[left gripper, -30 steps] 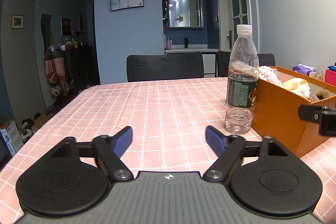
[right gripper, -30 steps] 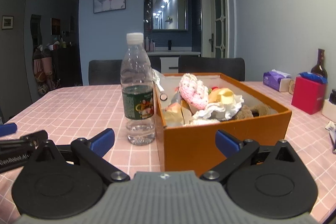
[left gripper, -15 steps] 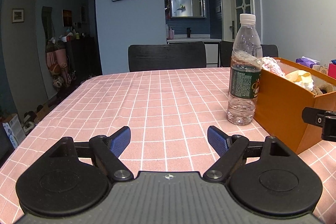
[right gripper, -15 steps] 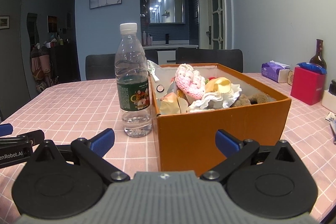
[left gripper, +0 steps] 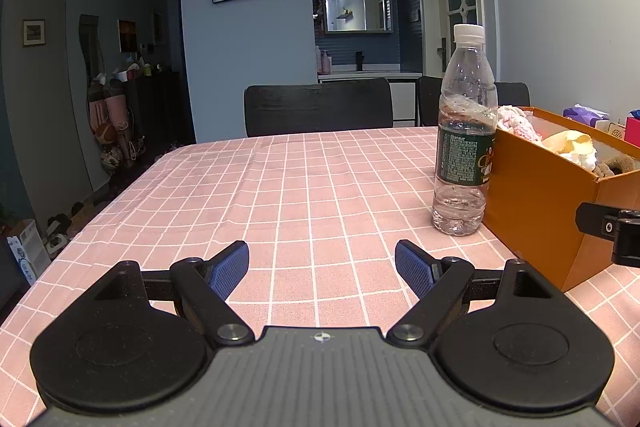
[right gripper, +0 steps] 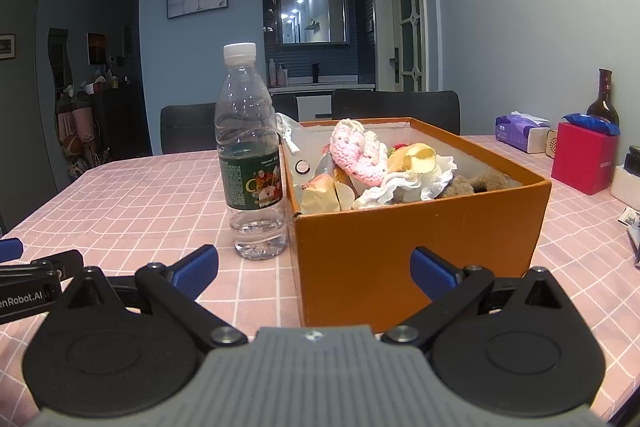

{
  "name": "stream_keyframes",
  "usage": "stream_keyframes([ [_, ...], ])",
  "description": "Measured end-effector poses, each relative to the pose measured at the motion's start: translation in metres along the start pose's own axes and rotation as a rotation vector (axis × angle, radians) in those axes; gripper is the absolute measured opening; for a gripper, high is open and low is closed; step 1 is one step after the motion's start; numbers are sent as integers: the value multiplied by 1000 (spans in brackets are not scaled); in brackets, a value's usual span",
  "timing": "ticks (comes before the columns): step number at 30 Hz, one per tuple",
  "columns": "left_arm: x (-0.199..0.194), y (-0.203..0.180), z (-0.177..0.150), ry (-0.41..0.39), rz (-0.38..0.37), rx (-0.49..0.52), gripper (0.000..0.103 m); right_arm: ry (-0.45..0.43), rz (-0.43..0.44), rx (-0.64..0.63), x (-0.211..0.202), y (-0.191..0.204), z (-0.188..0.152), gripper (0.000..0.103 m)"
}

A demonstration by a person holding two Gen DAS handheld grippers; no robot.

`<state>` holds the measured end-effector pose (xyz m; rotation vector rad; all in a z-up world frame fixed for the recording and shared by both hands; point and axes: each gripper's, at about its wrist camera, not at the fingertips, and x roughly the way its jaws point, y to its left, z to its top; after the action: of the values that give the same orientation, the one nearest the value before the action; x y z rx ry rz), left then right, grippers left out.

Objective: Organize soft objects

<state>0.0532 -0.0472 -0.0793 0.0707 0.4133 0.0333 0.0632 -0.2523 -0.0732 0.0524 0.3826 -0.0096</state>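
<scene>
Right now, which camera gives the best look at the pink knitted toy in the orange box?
The right wrist view. It looks over the front wall into the orange box, so the pink knitted toy shows nearly whole atop the pile. The left wrist view sees the box side-on, with only part of the toy showing beside the water bottle.

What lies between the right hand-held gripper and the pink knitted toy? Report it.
In the right wrist view, the orange box's near wall stands between the right hand-held gripper and the pink knitted toy.
</scene>
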Motion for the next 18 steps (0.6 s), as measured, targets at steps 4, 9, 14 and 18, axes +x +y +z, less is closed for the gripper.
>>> stream_keyframes([
  [4,0,-1,1,0,-3,2,97,4,-2,1,1,0,0,100],
  [9,0,-1,1,1,-2,2,97,4,-5,3,2,-1,0,100],
  [14,0,-1,1,1,-3,2,97,8,-4,3,3,0,-1,100],
  [18,0,0,1,2,0,-5,97,9,-6,2,3,1,-1,100],
])
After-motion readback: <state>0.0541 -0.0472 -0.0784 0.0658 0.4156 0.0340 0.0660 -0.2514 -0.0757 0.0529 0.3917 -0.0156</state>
